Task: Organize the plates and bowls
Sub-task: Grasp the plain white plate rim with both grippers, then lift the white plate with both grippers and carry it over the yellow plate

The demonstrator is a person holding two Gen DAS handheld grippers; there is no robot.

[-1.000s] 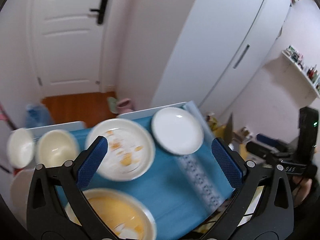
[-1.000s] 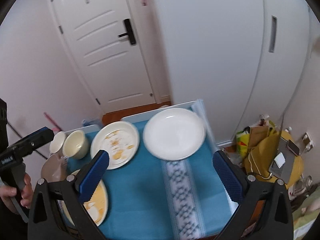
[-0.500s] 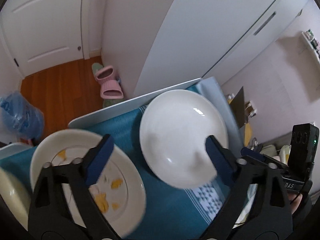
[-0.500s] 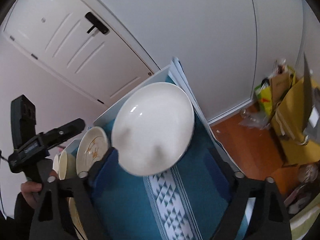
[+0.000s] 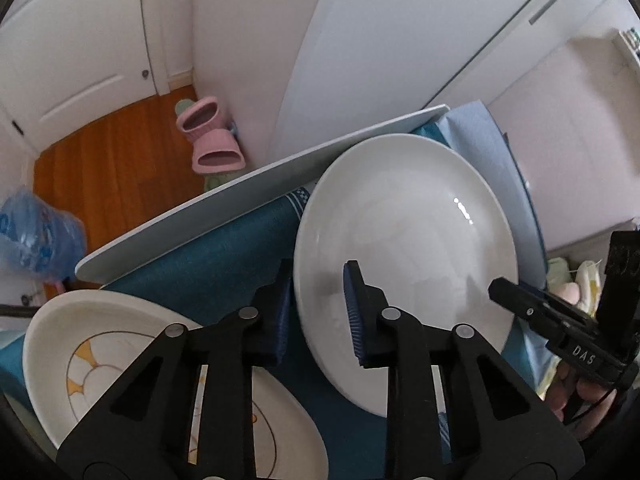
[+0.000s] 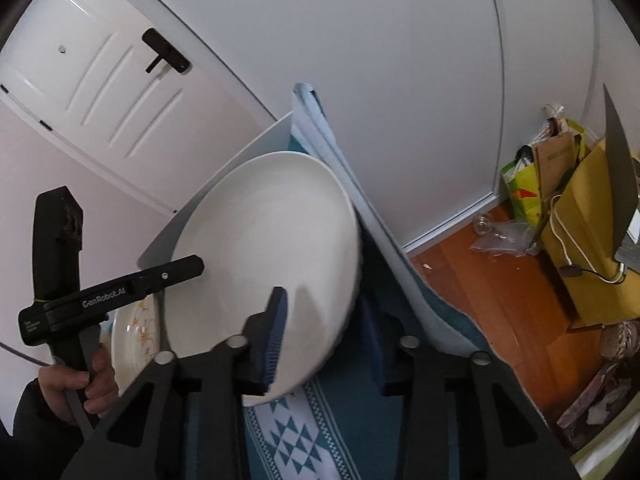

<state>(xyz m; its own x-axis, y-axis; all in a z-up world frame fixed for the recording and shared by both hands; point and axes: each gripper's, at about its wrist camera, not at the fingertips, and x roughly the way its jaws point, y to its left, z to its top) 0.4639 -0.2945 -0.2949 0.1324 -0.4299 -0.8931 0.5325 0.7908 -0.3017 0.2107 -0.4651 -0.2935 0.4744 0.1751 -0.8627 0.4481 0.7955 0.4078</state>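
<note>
A plain white plate (image 5: 408,248) lies at the far right corner of the blue-clothed table (image 5: 224,244). My left gripper (image 5: 318,312) is closed on the plate's left rim, one pad above and one below. My right gripper (image 6: 326,336) is closed on the same plate (image 6: 264,248) at its right rim. A patterned white plate (image 5: 100,364) with orange marks lies to the left; it also shows in the right wrist view (image 6: 134,340).
The table's far edge (image 5: 248,184) meets a white wardrobe (image 5: 400,40). Pink slippers (image 5: 208,140) and a blue bag (image 5: 36,236) lie on the wooden floor. Paper bags (image 6: 576,208) stand on the floor to the right.
Both grippers moved in on the white plate and closed their jaws from wide open onto its opposite rims.
</note>
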